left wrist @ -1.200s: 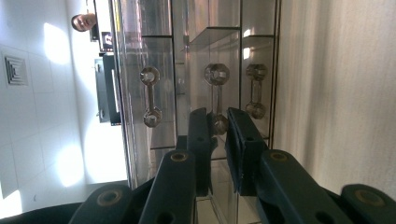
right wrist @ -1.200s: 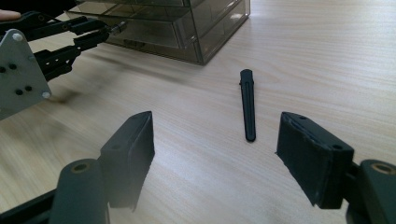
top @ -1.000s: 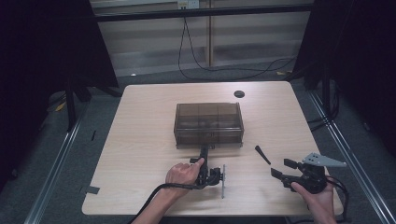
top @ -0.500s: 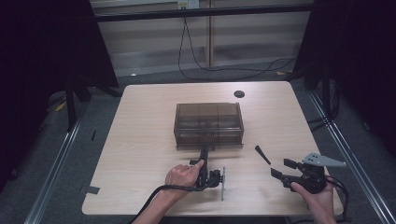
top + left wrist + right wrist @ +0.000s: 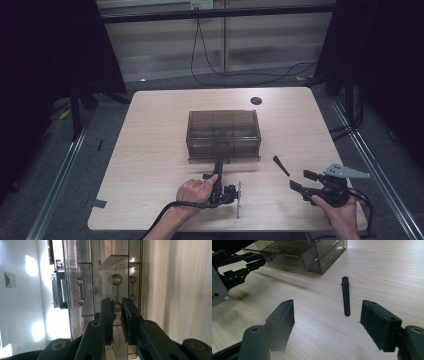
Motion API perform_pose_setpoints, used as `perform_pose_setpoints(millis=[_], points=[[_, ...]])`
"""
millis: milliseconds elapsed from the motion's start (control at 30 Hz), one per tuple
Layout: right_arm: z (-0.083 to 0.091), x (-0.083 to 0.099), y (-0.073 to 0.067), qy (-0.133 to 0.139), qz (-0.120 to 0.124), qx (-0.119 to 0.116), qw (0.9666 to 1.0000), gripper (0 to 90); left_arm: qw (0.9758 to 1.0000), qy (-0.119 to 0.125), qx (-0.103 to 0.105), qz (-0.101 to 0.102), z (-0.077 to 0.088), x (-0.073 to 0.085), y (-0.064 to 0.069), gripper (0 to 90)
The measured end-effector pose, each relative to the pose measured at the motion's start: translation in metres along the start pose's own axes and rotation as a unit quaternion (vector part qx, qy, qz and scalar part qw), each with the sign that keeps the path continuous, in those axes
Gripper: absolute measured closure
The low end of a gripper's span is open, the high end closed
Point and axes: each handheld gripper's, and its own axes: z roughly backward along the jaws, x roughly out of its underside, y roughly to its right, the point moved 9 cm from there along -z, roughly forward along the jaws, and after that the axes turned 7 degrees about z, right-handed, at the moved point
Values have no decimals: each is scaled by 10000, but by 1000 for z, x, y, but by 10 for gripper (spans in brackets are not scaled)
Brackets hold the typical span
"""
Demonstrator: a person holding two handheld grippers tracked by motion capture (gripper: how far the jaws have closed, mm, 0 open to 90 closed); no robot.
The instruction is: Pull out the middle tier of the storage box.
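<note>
The left gripper (image 5: 218, 167) lies on its side near the table's front edge, jaws reaching away from the person to the front of the smoky plastic drawer box (image 5: 223, 134). In the left gripper view its jaws are closed on a small metal drawer handle (image 5: 116, 293), one pad on either side of the bar. That sideways roll of the hand seems deliberate: it lets the pads pinch the handle's bar from both sides. The grip is low on the box, so I judge it to be the bottom drawer, held ready for a pull toward the person; the drawer sits barely out, if at all.

The drawer box stands in the middle of the table (image 5: 150, 165), its front facing the person, which keeps the handles within easy reach.

The right gripper (image 5: 299, 181) waits at the near right of the table, jaws spread wide and empty. Just beyond it lies a slim black stick (image 5: 345, 295), apart from the box and to its right. The right gripper view looks straight along it, so I take the stick to be what goes into the drawer once the drawer is open.
</note>
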Motion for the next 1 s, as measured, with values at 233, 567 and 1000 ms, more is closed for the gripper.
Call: perform_pose_setpoints(millis=[233,567,1000], points=[[0,0,0,1,5,-4,10000,275,10000,45,21,-38,3,0,0,808],[0,0,-1,5,-4,-19,10000,273,10000,81,24,-7,6,1,1,808],[0,0,0,1,3,-15,10000,273,9999,119,56,-1,11,2,2,807]])
